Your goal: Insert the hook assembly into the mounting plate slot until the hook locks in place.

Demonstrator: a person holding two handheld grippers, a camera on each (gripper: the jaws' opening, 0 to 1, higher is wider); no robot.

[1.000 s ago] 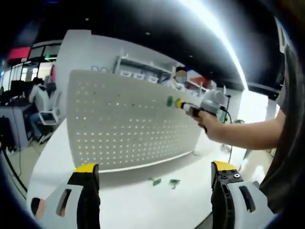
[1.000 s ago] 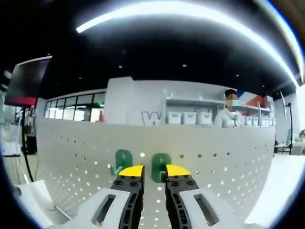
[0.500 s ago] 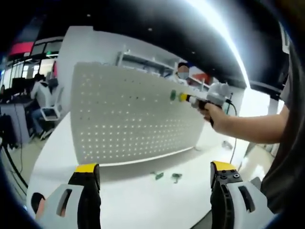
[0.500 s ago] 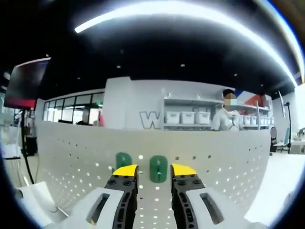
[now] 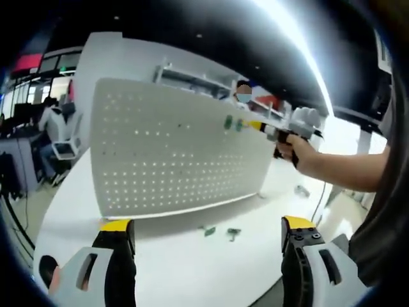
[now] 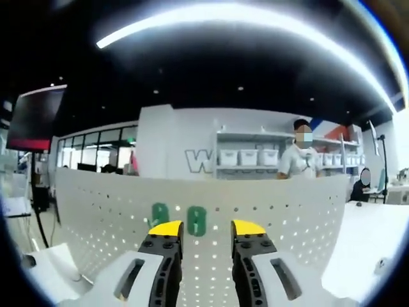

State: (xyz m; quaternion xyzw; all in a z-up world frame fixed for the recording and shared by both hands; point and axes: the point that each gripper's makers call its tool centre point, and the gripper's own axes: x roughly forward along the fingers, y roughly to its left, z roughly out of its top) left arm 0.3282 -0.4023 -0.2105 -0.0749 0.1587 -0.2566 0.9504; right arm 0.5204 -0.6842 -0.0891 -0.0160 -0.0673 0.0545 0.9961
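Note:
A white pegboard mounting plate point(image 5: 172, 153) stands upright on a white table. Two green hooks point(image 6: 197, 220) point(image 6: 160, 213) hang side by side on the plate, also seen as the pair of hooks point(image 5: 232, 123) near its top right in the left gripper view. My right gripper point(image 6: 206, 228) is open and a little back from the plate, with nothing between its yellow-tipped jaws. That same right gripper point(image 5: 255, 125) appears in a person's hand to the right of the hooks. My left gripper point(image 5: 203, 224) is open, low over the table. Two loose green hooks point(image 5: 220, 231) lie on the table.
The white table point(image 5: 166, 256) spreads in front of the plate. A person's forearm point(image 5: 339, 169) reaches in from the right. Behind the plate stand shelves with white bins point(image 6: 248, 157) and a person point(image 6: 298, 160). Someone sits at a desk point(image 5: 51, 131) at far left.
My right gripper opened off the right-hand green hook, left it hanging on the plate, and drew back. The left gripper stayed open and roughly in place.

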